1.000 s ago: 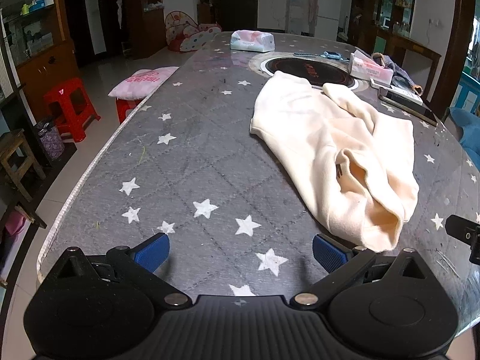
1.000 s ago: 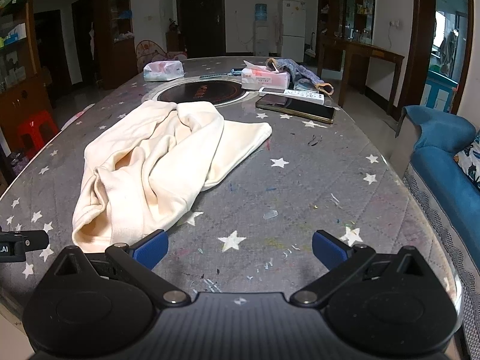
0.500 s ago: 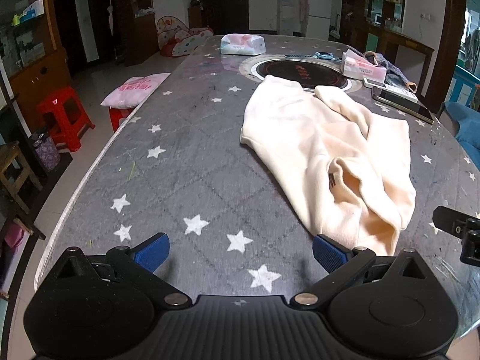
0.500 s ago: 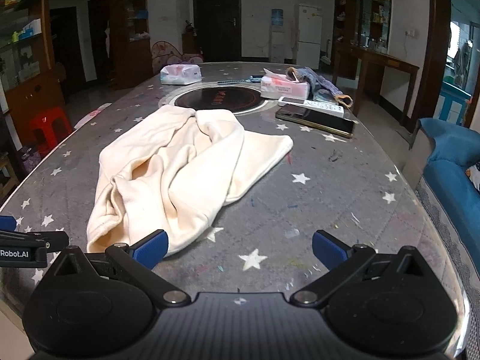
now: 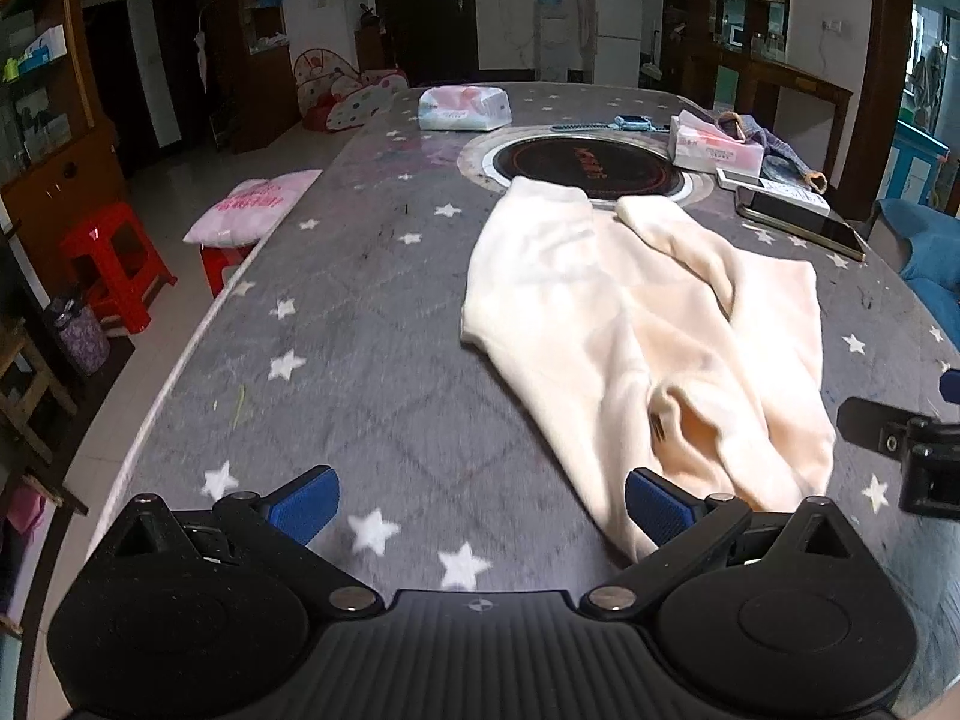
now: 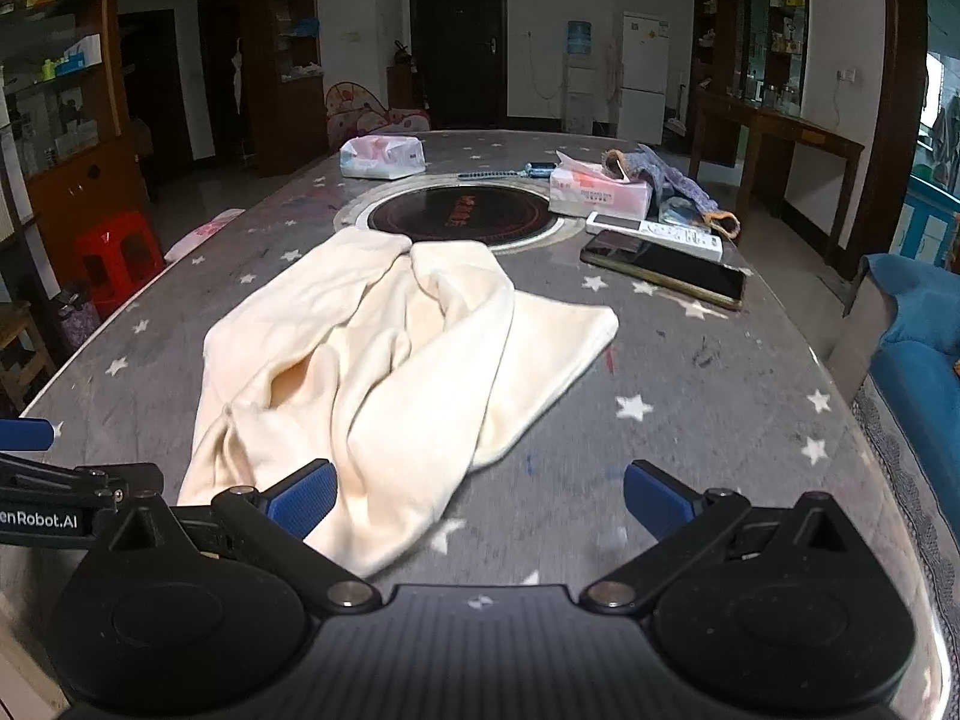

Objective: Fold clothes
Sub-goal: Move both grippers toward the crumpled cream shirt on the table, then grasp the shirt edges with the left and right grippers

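The right gripper (image 6: 477,504) fills the 6 o'clock edge, its blue pads (image 6: 303,495) spread wide with nothing between them. A cream garment (image 6: 384,372) lies rumpled on the grey star-print table (image 6: 720,384), its near hem touching the pad at 7 o'clock. Toward 12 o'clock sits a round black hob (image 6: 459,217); at 1 o'clock a phone (image 6: 663,267), a white remote (image 6: 654,235) and a tissue box (image 6: 600,192). The left gripper (image 6: 54,495) shows at 9 o'clock, too cropped to judge

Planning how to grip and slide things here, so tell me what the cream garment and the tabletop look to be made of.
Cream garment: looks like soft fleece or plush knit, matte, with thick rounded folds and no sheen.
Tabletop: seems a grey star-print quilted cloth under a clear glossy sheet, glass or plastic; window glare shows on it.
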### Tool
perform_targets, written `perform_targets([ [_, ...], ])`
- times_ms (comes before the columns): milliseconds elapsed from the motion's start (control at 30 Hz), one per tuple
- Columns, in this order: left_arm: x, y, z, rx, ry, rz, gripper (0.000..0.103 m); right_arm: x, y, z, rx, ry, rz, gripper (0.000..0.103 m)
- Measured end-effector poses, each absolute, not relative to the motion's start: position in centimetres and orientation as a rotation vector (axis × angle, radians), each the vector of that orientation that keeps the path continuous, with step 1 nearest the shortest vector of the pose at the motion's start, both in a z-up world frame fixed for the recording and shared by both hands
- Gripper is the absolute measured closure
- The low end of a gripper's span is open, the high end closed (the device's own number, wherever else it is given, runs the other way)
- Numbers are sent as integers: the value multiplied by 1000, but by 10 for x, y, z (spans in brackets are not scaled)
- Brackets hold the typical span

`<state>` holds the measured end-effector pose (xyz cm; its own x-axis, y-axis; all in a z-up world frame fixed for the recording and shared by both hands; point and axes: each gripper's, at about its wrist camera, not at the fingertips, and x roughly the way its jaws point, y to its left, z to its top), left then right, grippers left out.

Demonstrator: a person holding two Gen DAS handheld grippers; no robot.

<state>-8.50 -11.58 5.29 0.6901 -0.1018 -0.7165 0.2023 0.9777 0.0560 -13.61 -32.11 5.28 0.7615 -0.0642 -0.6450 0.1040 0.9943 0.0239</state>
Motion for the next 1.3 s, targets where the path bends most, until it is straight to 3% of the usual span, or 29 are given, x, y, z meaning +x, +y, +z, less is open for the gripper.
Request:
perform_targets([
  [233,-62,-113,56,130,789,-165,0,-95,-340,60,97,702,-73,16],
  [533,-27,-110,62,153,759,-164,1,-18,-367,56,178,732,-56,45],
  [700,-6,-114,63,145,774,-201,10,20,-369,41,164,765,-64,57],
  [867,17,-124,64,119,781,-237,13,44,-371,24,154,798,-81,61],
  [933,26,-131,63,116,785,-249,13,48,-374,18,160,815,-73,69],
  [1000,35,-139,62,118,785,-267,13,47,-375,15,163,817,-61,90],
  [1100,51,-153,58,124,784,-293,13,44,-379,14,167,805,-55,98],
  [1300,84,-175,47,105,809,-339,17,45,-384,17,193,810,-21,95],
])
